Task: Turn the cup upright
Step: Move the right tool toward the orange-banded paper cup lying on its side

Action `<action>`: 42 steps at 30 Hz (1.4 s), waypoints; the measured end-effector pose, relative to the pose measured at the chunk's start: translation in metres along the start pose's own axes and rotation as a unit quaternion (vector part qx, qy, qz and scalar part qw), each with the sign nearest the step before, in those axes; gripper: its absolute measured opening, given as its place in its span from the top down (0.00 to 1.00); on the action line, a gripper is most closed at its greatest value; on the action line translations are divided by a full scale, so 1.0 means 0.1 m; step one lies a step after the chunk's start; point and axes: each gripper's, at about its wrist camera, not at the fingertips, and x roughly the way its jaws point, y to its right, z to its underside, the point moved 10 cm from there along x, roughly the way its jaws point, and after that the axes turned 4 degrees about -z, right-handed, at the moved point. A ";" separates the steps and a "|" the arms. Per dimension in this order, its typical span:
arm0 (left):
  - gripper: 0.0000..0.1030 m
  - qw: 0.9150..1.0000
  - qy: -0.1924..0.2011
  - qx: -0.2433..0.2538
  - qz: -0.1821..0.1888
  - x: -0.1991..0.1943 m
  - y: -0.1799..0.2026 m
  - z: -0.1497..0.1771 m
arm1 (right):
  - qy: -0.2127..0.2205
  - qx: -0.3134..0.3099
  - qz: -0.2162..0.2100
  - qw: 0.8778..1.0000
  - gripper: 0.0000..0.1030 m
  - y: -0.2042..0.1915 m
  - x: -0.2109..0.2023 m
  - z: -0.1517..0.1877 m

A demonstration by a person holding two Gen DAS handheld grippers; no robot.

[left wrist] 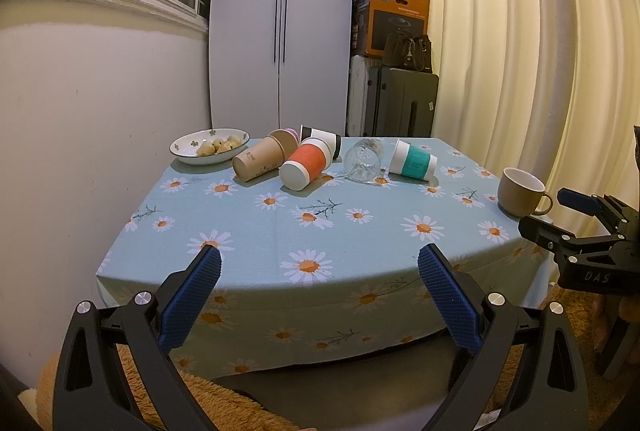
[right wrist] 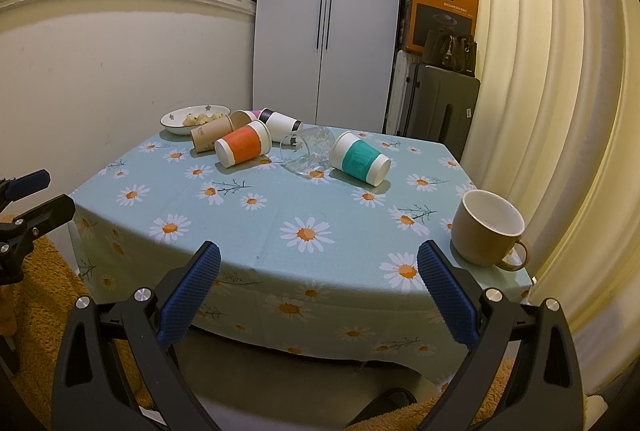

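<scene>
Several cups lie on their sides at the back of the table: a brown paper cup [left wrist: 258, 159] [right wrist: 211, 133], an orange-sleeved cup [left wrist: 307, 163] [right wrist: 242, 143], a black-and-white cup [left wrist: 325, 139] [right wrist: 280, 125], a clear glass [left wrist: 363, 159] [right wrist: 308, 150] and a teal-sleeved cup [left wrist: 414, 162] [right wrist: 360, 159]. A tan mug [left wrist: 522, 195] [right wrist: 487, 229] stands upright at the right edge. My left gripper [left wrist: 319, 267] is open and empty before the table's front edge. My right gripper [right wrist: 319, 265] is open and empty, left of the mug.
A white bowl [left wrist: 188, 147] [right wrist: 176, 119] of food sits at the back left. The table has a blue daisy cloth [left wrist: 360, 239] [right wrist: 280, 207]. Behind are a white wardrobe, suitcases [left wrist: 400, 103] and a cream curtain. A fuzzy orange rug [left wrist: 224, 399] lies below.
</scene>
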 end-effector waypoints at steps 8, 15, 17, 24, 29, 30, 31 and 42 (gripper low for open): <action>0.06 1.000 -0.006 -0.002 0.015 -0.01 0.04 -0.01 | -0.012 -0.012 -0.004 1.000 0.05 -0.09 0.06 0.02; 0.06 0.996 -0.069 -0.029 0.041 0.26 -0.05 -0.04 | -0.023 -0.009 -0.029 0.999 0.05 -0.12 0.21 -0.17; 0.07 0.993 -0.091 -0.034 0.060 0.41 -0.08 -0.09 | -0.020 -0.008 -0.029 0.999 0.05 -0.08 0.28 -0.29; 0.07 0.985 -0.145 -0.016 0.096 0.93 -0.15 -0.41 | -0.021 0.014 -0.053 0.998 0.05 -0.01 0.66 -0.76; 0.07 0.976 -0.181 -0.005 0.120 1.34 -0.17 -0.71 | -0.034 0.070 -0.083 0.994 0.05 0.11 0.98 -1.07; 0.07 0.975 -0.187 -0.001 0.119 1.43 -0.18 -0.78 | -0.043 0.088 -0.094 0.991 0.05 0.14 1.07 -1.12; 0.08 0.972 -0.200 0.005 0.122 1.54 -0.17 -0.84 | -0.049 0.101 -0.103 0.988 0.05 0.16 1.14 -1.16; 0.08 0.936 -0.318 0.069 0.138 2.63 0.04 -0.95 | -0.161 0.238 -0.204 0.936 0.05 0.33 1.87 -1.30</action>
